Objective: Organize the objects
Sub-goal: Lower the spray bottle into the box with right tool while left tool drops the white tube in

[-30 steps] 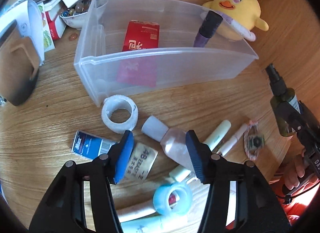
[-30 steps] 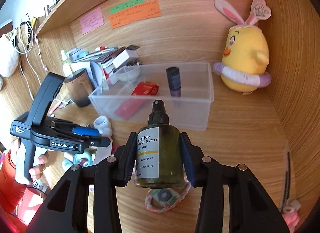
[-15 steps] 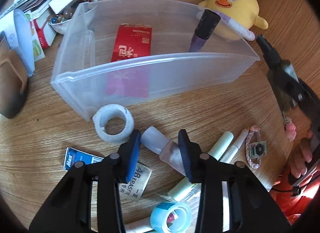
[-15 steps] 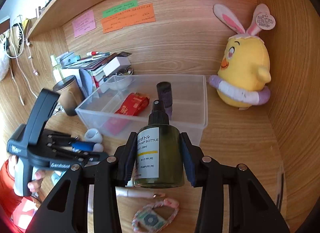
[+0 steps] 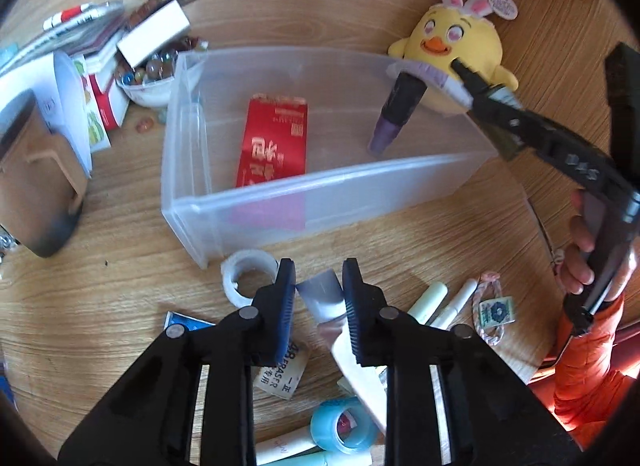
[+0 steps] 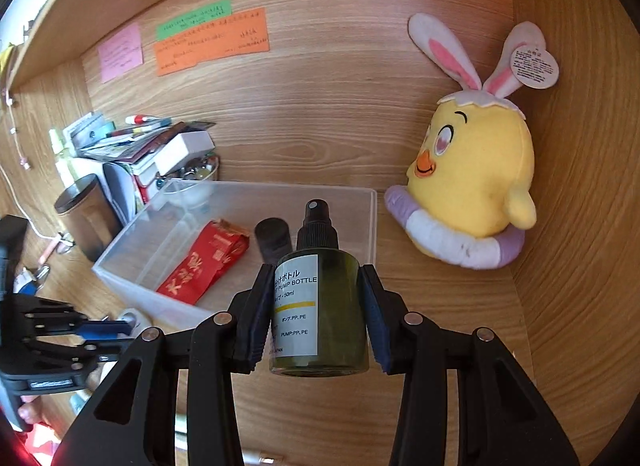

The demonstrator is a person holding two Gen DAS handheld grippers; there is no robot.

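Note:
My right gripper (image 6: pixel 316 306) is shut on a green pump spray bottle (image 6: pixel 320 306) and holds it upright above the right end of the clear plastic bin (image 6: pixel 360 201). It also shows in the left wrist view (image 5: pixel 500 105) over the bin's right end. The bin (image 5: pixel 320 181) holds a red packet (image 5: pixel 274 141) and a dark purple tube (image 5: pixel 398 113). My left gripper (image 5: pixel 318 294) is shut on the white cap of a small clear bottle (image 5: pixel 324 298) that lies on the desk in front of the bin.
A yellow chick plush (image 5: pixel 456 45) sits behind the bin at right. A white tape roll (image 5: pixel 248 274), eraser (image 5: pixel 280 374), blue tape roll (image 5: pixel 344 426), pens (image 5: pixel 428 302) and a charm (image 5: pixel 492 310) lie in front. A dark cup (image 5: pixel 36 181) and stacked boxes (image 5: pixel 92 65) stand left.
My left gripper moved forward and closed on the small clear bottle's cap. My right gripper carried the green bottle forward and up, over the bin's right end.

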